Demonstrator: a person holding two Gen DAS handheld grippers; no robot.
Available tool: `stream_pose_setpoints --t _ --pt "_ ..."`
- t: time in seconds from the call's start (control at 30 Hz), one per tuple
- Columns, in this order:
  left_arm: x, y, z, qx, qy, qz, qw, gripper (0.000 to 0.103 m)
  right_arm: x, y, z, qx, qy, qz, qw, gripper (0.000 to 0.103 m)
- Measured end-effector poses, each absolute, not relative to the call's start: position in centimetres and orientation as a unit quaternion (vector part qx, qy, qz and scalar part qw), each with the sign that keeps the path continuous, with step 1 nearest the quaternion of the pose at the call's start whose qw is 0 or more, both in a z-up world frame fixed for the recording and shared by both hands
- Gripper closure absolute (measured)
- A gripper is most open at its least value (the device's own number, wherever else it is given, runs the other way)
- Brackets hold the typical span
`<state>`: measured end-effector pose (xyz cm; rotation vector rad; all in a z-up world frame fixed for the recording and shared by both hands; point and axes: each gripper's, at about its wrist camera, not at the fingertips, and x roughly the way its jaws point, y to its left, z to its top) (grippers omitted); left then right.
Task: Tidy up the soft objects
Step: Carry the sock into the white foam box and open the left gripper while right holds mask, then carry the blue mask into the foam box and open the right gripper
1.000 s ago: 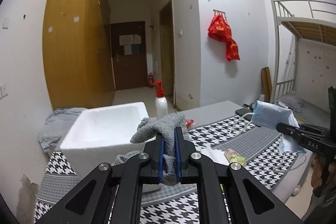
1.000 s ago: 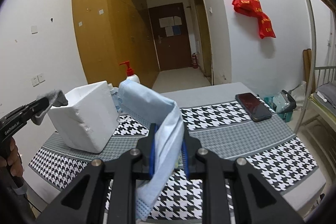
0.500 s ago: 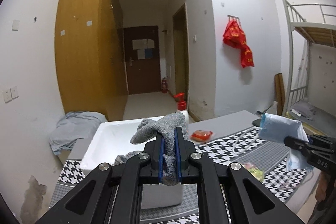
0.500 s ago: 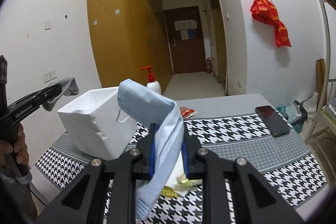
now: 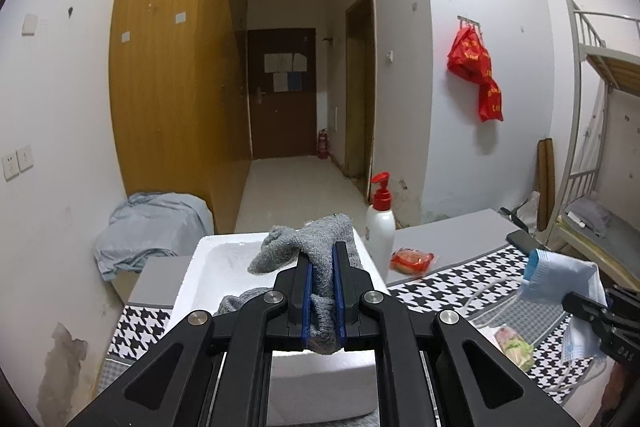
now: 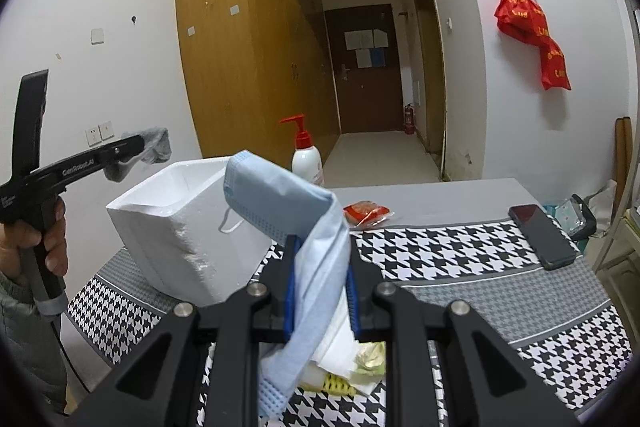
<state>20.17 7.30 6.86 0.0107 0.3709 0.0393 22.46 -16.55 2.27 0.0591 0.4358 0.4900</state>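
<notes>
- My left gripper (image 5: 323, 291) is clamped shut on the grey sock (image 5: 316, 247), which hangs above the open white foam box (image 5: 200, 267) at the table's left edge.
- My right gripper (image 6: 320, 291) is pinched on the blue face mask (image 6: 296, 203), raised over the table's near edge (loose wrappers (image 6: 360, 355) lie beneath).
- To drop well, I judge each cloth should be fully over the box mouth, clear of its rim, before I release; trailing ends may snag.

"GenRobot.AI" on left claw (image 6: 132, 146), "DAS" on right claw (image 5: 570, 301)
</notes>
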Motion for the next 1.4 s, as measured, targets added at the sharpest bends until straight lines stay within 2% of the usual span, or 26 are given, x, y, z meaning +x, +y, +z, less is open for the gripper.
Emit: stream_pose_setpoints --t 0.5,0.6,0.63,0.67,0.7,0.73,0.77,1.03,1.4 --pt "24.0 9.1 5.2 0.003 0.223 0.016 0.975 0.093 24.1 -15.6 1.6 0.022 0.232 0.235 0.944 0.079" --pt "24.3 9.4 5.1 0.003 0.224 0.022 0.974 0.089 24.3 -15.6 1.6 0.021 0.234 0.229 0.945 0.079" --pt "24.3 9.4 5.1 0.005 0.225 0.023 0.974 0.081 24.4 -15.6 1.6 0.022 0.233 0.228 0.945 0.079" --pt "24.4 9.5 5.1 0.007 0.227 0.024 0.974 0.065 24.4 -15.6 1.6 0.022 0.233 0.227 0.945 0.079" --pt "24.4 9.6 5.0 0.005 0.229 0.029 0.973 0.054 24.4 -15.5 1.7 0.022 0.234 0.227 0.945 0.079" --pt "24.3 9.8 5.0 0.001 0.227 0.032 0.973 0.029 24.4 -15.5 1.7 0.021 0.234 0.226 0.945 0.079" --pt "24.2 9.9 5.0 -0.001 0.223 0.032 0.974 0.014 24.3 -15.4 1.7 0.020 0.235 0.227 0.945 0.079" --pt "23.0 9.9 5.3 0.010 0.203 0.038 0.978 0.005 24.3 -15.0 1.8 0.015 0.237 0.225 0.945 0.079" --pt "19.9 11.7 6.0 -0.005 0.179 0.059 0.982 0.004 24.3 -13.5 2.9 0.008 0.231 0.227 0.946 0.079"
